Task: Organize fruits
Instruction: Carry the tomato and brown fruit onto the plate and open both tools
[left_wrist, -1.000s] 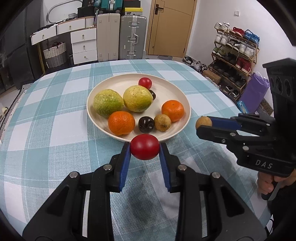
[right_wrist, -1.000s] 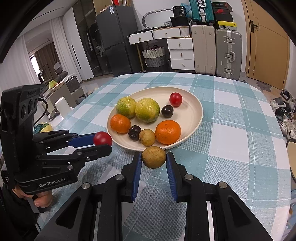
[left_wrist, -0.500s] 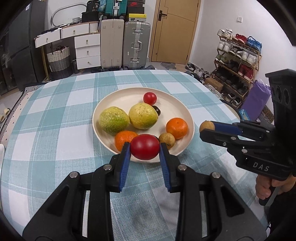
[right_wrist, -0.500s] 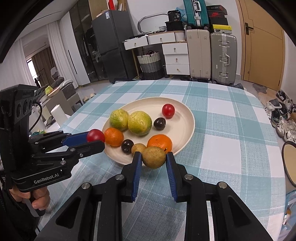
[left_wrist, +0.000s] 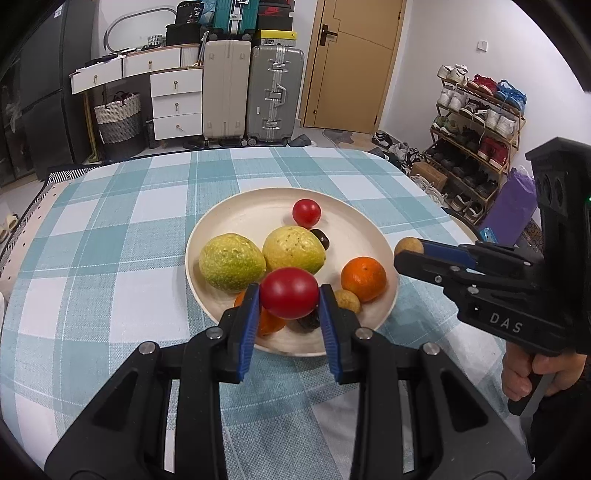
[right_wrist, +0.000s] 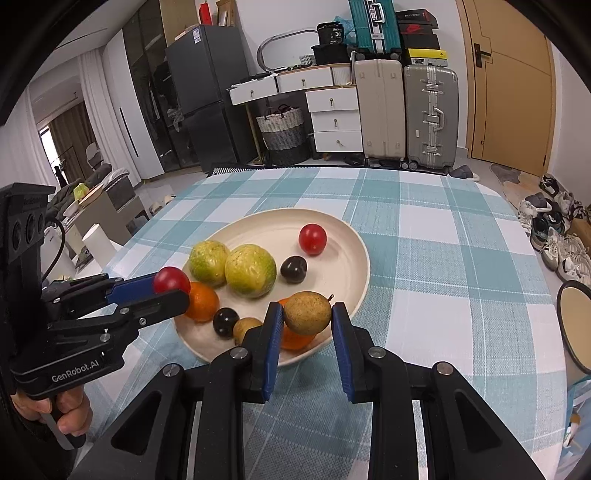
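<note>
The left gripper (left_wrist: 289, 295) is clamped on a glossy red round tomato (left_wrist: 289, 292), its blue pads (left_wrist: 250, 325) pressed against the fruit's two sides with only the fruit's width between them. The tomato is slightly wider than tall, its long axis running straight across from pad to pad. Just beyond and below these fingertips sits the cream round plate (left_wrist: 236, 221) on the teal-and-white checked tablecloth (left_wrist: 110, 266).

The right gripper (right_wrist: 307, 313) is closed on a small brown speckled round fruit (right_wrist: 307, 313), pinched between its blue pads (right_wrist: 274, 343). This fruit is a little longer side to side, and a short stalk stub on it points toward the right-hand finger. It hangs over the plate's near rim.

On the plate ahead of both pairs of fingertips lie two yellow-green citrus fruits (right_wrist: 251, 270), two oranges (left_wrist: 364, 278), a second red tomato (right_wrist: 313, 239), two dark plums (right_wrist: 293, 269) and another small brown fruit (right_wrist: 246, 328).
</note>
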